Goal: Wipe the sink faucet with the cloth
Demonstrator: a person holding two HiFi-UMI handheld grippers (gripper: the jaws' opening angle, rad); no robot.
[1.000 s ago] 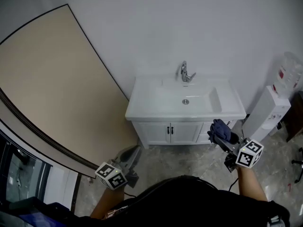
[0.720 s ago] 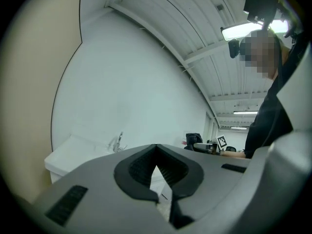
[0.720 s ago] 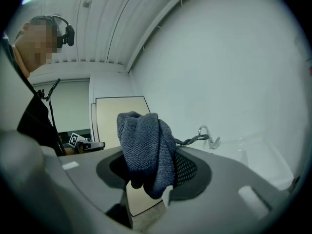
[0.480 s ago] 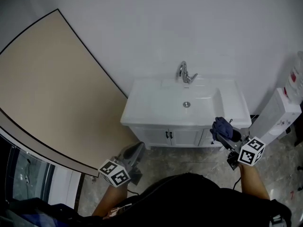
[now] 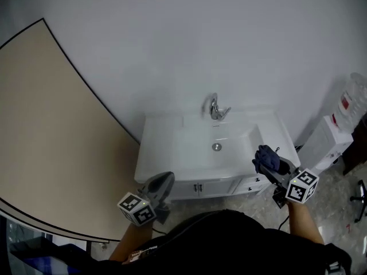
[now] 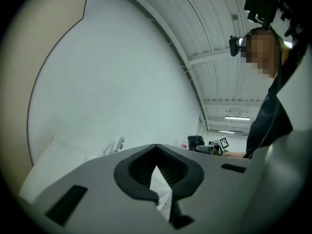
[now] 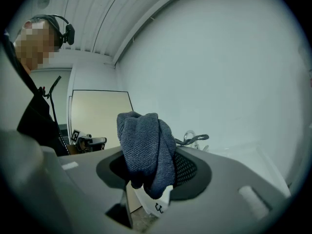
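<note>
White wall [image 5: 172, 39], beige panel [image 5: 46, 142] at left, sink [image 5: 166, 148] at centre, seen from above.
Below the sink's left corner, the left gripper [image 5: 164, 181] is held with its jaws drawn together on nothing. At the sink's right front edge, the right gripper [image 5: 266, 165] is seen clamped on a bunched blue cloth [image 5: 267, 157]. The faucet [image 5: 215, 107] is mounted at the sink's back rim, well apart from the cloth.

A: Where stands the faucet [image 5: 215, 107]?
B: At the back edge of the counter [image 5: 157, 148], in the middle, behind the drain [image 5: 217, 147]. The water dispenser [image 5: 325, 139] stands right of the counter.
</note>
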